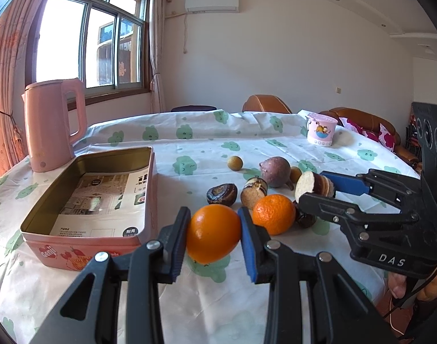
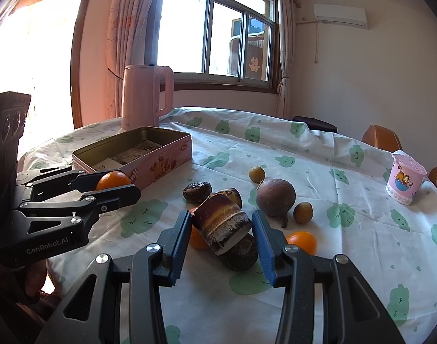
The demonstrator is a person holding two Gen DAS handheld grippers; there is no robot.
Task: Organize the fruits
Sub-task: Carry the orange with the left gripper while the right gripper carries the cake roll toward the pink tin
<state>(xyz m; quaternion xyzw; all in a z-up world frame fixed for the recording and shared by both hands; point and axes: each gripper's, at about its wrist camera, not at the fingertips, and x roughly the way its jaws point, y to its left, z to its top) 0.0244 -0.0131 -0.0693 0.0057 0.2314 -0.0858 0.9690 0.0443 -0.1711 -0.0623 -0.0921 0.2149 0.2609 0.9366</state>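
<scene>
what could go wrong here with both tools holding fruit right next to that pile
1. The orange is round and pinched only at its sides by the left tool; it may slip on the way to the pink tin.
2. The right tool grips a cut brown piece just above the pile, so lifting or swinging it could nudge the second orange and start it rolling.

The right gripper [image 2: 220,239] clamps a brown cut banana chunk [image 2: 221,220] above the cloud-print tablecloth [image 2: 347,200]. At the left, the left gripper [image 2: 115,186] holds an orange [image 2: 114,180] near the pink tin [image 2: 149,169].
</scene>
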